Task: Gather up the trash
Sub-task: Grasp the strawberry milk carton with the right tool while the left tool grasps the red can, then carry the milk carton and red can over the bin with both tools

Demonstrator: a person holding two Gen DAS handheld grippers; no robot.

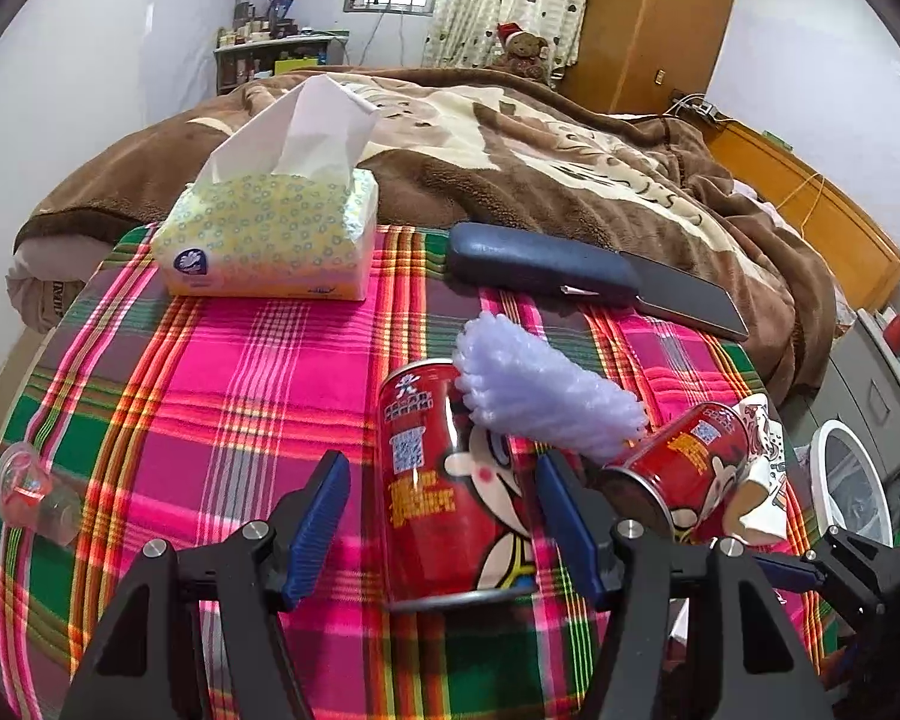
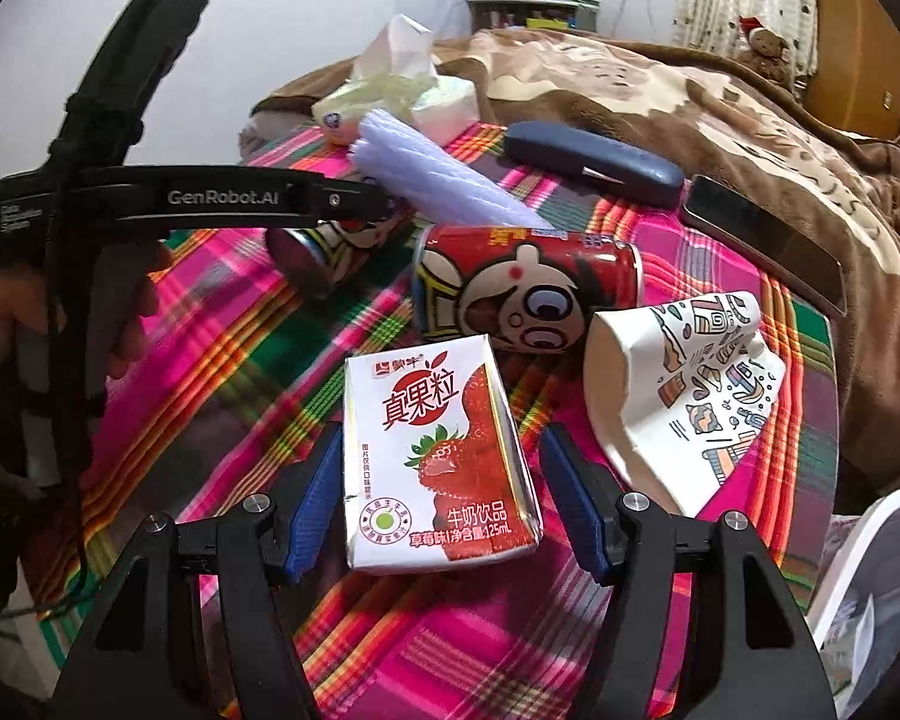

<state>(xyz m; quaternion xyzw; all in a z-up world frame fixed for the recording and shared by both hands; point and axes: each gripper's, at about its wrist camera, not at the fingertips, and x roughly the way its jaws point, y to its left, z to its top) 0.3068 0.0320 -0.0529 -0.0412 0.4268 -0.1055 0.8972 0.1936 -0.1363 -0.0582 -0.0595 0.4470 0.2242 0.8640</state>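
Note:
On the plaid tablecloth, my left gripper (image 1: pixel 444 516) is open with its jaws on either side of a lying red cartoon can (image 1: pixel 450 492). A second red can (image 1: pixel 678 468) lies to its right, under a lavender bubble-wrap roll (image 1: pixel 540 390). A crushed paper cup (image 1: pixel 762 468) lies at the far right. My right gripper (image 2: pixel 438 492) is open around a strawberry milk carton (image 2: pixel 438 456) without squeezing it. Behind it lie a red can (image 2: pixel 522 288), the paper cup (image 2: pixel 690 396), and the bubble wrap (image 2: pixel 438 186). The left gripper's body (image 2: pixel 210 198) reaches in from the left.
A tissue pack (image 1: pixel 270 234), a dark glasses case (image 1: pixel 540 264) and a phone (image 1: pixel 684 294) sit at the table's far side. A clear jelly cup (image 1: pixel 24 480) lies at the left edge. A white bin (image 2: pixel 882 588) stands right of the table. A bed with a brown blanket (image 1: pixel 570 138) lies behind.

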